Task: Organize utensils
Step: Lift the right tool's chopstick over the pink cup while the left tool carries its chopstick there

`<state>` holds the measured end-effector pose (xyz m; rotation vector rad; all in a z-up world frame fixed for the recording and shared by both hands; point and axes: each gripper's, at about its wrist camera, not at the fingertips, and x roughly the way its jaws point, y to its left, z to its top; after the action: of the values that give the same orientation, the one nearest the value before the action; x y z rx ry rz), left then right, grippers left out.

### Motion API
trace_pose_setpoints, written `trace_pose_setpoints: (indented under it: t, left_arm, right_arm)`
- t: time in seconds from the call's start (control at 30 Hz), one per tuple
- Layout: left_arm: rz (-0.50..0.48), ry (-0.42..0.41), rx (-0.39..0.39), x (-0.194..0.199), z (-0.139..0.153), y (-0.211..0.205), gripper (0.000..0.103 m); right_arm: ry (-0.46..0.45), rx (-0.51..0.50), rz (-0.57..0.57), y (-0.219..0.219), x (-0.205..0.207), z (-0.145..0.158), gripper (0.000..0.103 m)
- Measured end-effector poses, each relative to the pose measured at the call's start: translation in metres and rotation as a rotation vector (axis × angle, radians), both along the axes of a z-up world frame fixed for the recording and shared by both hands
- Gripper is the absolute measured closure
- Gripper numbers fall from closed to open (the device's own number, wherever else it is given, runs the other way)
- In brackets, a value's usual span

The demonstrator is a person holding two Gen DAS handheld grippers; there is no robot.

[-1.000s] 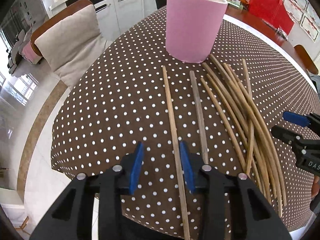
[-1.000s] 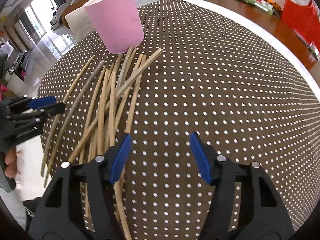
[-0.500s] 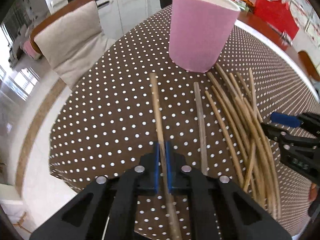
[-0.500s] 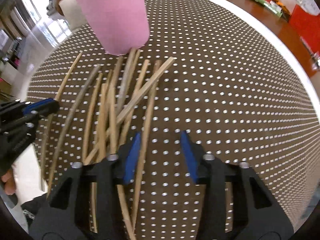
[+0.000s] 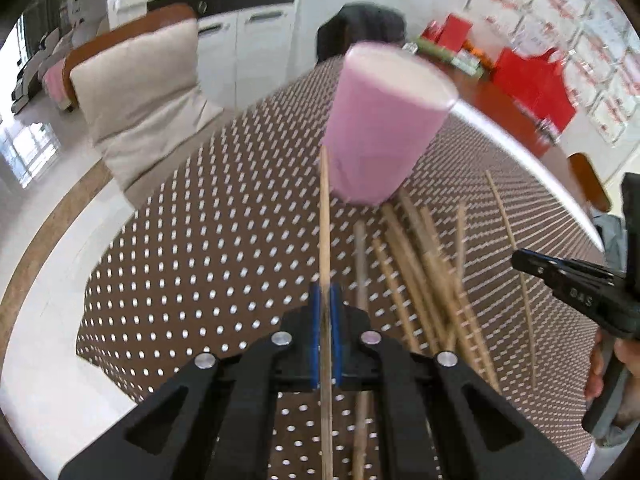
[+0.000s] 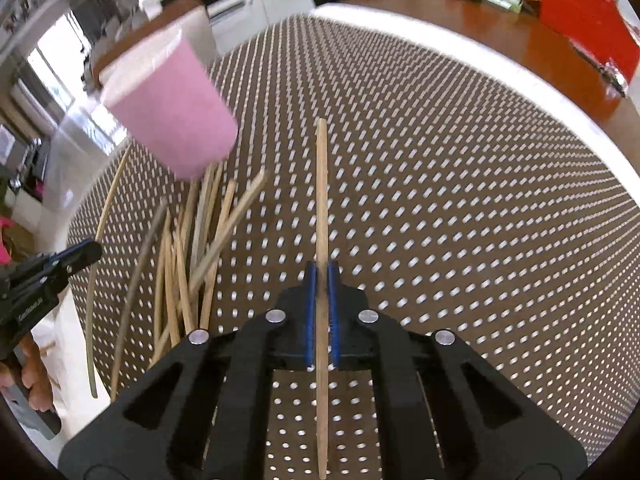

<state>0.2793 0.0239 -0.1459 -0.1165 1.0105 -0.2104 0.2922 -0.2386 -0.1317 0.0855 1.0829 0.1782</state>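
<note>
A pink cup (image 5: pixel 380 128) (image 6: pixel 172 108) stands on the brown polka-dot tablecloth (image 5: pixel 200 260). Several bamboo chopsticks (image 5: pixel 420 264) (image 6: pixel 192 248) lie fanned out in front of it. My left gripper (image 5: pixel 326 292) is shut on one chopstick (image 5: pixel 325 220), raised off the cloth, its tip pointing at the cup's base. My right gripper (image 6: pixel 321 272) has its jaws closing tight on another chopstick (image 6: pixel 321 184), pads pressing it, lifted to the right of the pile. Each gripper also shows at the edge of the other's view.
A chair with a beige cushion (image 5: pixel 136 92) stands beyond the table's left edge. White cabinets (image 5: pixel 248 24) line the back. Red bags (image 5: pixel 532 84) sit on the bare wooden table (image 6: pixel 500 36) beyond the cloth. A hand (image 6: pixel 32 380) shows at the left rim.
Both grippers went from open to shut, each on one chopstick. The left lifted the leftmost stick off the cloth. The right took the pile's right-hand stick and carried it clear.
</note>
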Motion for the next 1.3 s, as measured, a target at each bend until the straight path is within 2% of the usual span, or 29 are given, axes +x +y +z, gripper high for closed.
trace_pose_setpoints:
  t: [0.17, 0.33, 0.5, 0.63, 0.83, 1.07, 1.17, 1.3]
  left_arm:
    - [-0.056, -0.167, -0.060, -0.020, 0.034, -0.005, 0.098]
    - [-0.111, -0.317, -0.125, -0.030, 0.075, -0.014, 0.098]
    - [-0.123, -0.474, -0.171, -0.032, 0.118, -0.017, 0.098]
    - [-0.086, -0.586, -0.189, -0.024, 0.144, -0.021, 0.098]
    - [-0.021, -0.670, -0.212, 0.009, 0.152, -0.019, 0.098]
    - [0.047, -0.762, -0.219, 0.042, 0.154, -0.021, 0.098]
    - [0.069, -0.800, -0.229, 0.048, 0.154, -0.024, 0.098]
    - [0.092, -0.870, -0.216, 0.051, 0.152, -0.028, 0.098]
  right_arm:
    - [-0.167, 0.138, -0.010, -0.011, 0.007, 0.034, 0.097]
    - [-0.338, 0.254, 0.058, 0.003, 0.001, 0.077, 0.097]
    - [-0.464, 0.320, 0.121, 0.020, 0.001, 0.111, 0.097]
    - [-0.573, 0.350, 0.134, 0.031, 0.001, 0.133, 0.097]
    - [-0.607, 0.356, 0.156, 0.047, 0.013, 0.142, 0.097]
    - [-0.653, 0.381, 0.195, 0.049, 0.019, 0.164, 0.097]
    - [-0.694, 0.335, 0.192, 0.055, 0.020, 0.172, 0.097]
    - [-0.688, 0.341, 0.195, 0.060, 0.031, 0.168, 0.097]
